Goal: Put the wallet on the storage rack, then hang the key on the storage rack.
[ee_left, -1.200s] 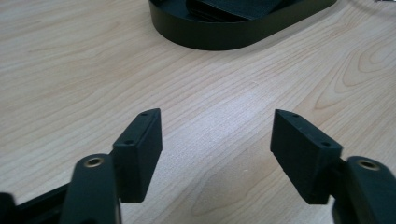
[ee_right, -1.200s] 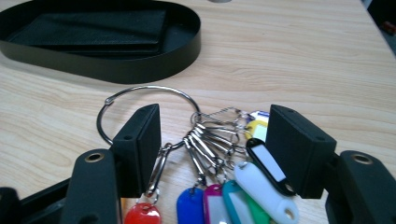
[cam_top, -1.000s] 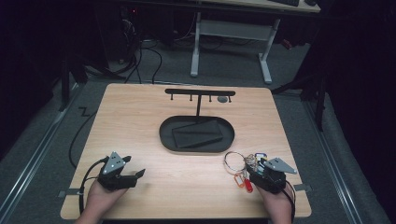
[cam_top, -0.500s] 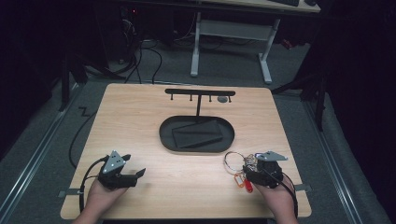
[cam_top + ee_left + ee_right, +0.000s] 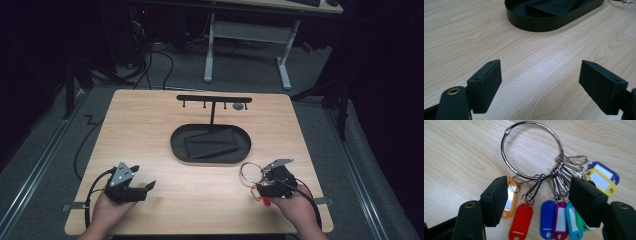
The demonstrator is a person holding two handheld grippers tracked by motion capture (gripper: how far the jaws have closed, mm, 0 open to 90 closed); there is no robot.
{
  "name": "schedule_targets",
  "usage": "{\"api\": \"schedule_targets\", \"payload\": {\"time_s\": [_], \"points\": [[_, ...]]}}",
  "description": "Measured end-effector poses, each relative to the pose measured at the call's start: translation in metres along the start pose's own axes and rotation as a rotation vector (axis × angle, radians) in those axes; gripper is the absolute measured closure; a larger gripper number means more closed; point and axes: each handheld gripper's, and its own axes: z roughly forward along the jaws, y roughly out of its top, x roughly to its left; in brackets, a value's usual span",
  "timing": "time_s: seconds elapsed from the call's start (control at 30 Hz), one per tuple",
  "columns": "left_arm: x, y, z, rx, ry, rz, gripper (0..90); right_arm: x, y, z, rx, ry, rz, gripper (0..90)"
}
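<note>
Light wooden tabletop (image 5: 165,135), dim room around it. We note the large steel key ring with coloured plastic tags (image 5: 534,152) lying flat on the wood near the table's right front corner, tags fanned toward the right gripper (image 5: 537,197). Its jaws stand apart, straddling the red, blue and purple tags without pressing them. Beyond the ring sits the black oval tray (image 5: 175,145) holding a flat dark slab, with a black T-shaped hook stand (image 5: 214,99) rising at its far edge. We record the left gripper (image 5: 540,75) well apart at the left front, jaws just opening, wide, bare wood between.
</note>
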Motion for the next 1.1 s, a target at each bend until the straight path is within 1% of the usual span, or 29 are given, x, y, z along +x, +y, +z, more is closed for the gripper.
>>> {"api": "schedule_targets", "payload": {"time_s": [0.1, 0.27, 0.33, 0.43, 0.5, 0.57, 0.7, 0.73, 0.77, 0.8, 0.83, 0.87, 0.93, 1.03, 1.1], "points": [[0.001, 0.000, 0.000, 0.000, -0.001, -0.007, 19.0, 0.000, 0.005, -0.005, 0.029, 0.004, -0.016, 32.1], [0.002, 0.001, 0.000, -0.002, -0.001, -0.004, 19.1, 0.001, 0.012, -0.008, 0.082, 0.007, -0.052, 31.8], [0.003, 0.001, 0.001, -0.003, 0.002, -0.006, 19.1, 0.001, 0.014, -0.008, 0.097, 0.018, -0.062, 31.9], [0.002, 0.001, 0.002, -0.001, -0.001, 0.000, 19.1, 0.002, 0.017, -0.008, 0.128, 0.014, -0.090, 31.8], [0.002, 0.002, 0.003, -0.002, -0.006, -0.001, 19.2, 0.004, 0.019, -0.007, 0.153, 0.013, -0.096, 31.8], [0.002, 0.002, 0.003, -0.006, -0.002, 0.003, 19.2, 0.006, 0.022, -0.005, 0.168, 0.020, -0.113, 31.5], [0.004, 0.001, 0.003, -0.012, -0.006, -0.009, 19.2, 0.007, 0.026, -0.005, 0.165, 0.037, -0.122, 31.6], [0.005, 0.000, 0.003, -0.011, -0.022, -0.023, 19.2, 0.008, 0.027, -0.004, 0.163, 0.046, -0.119, 31.6], [0.006, 0.000, 0.003, -0.015, -0.034, -0.043, 19.1, 0.008, 0.029, -0.004, 0.164, 0.046, -0.126, 31.6], [0.007, -0.001, 0.003, -0.014, -0.036, -0.051, 19.1, 0.007, 0.030, -0.002, 0.166, 0.051, -0.129, 31.7], [0.007, -0.001, 0.002, -0.015, -0.032, -0.052, 19.1, 0.008, 0.032, -0.002, 0.175, 0.052, -0.120, 31.7], [0.007, -0.002, 0.001, -0.014, -0.033, -0.051, 19.1, 0.009, 0.033, 0.000, 0.178, 0.056, -0.122, 31.7], [0.006, -0.002, -0.001, -0.016, -0.032, -0.045, 19.1, 0.011, 0.035, 0.002, 0.193, 0.055, -0.144, 31.7], [0.004, -0.002, -0.003, -0.018, -0.034, -0.043, 19.3, 0.016, 0.039, 0.002, 0.216, 0.060, -0.159, 31.9], [0.002, -0.003, -0.004, -0.019, -0.041, -0.034, 19.4, 0.018, 0.042, 0.000, 0.225, 0.065, -0.184, 32.7]]}}
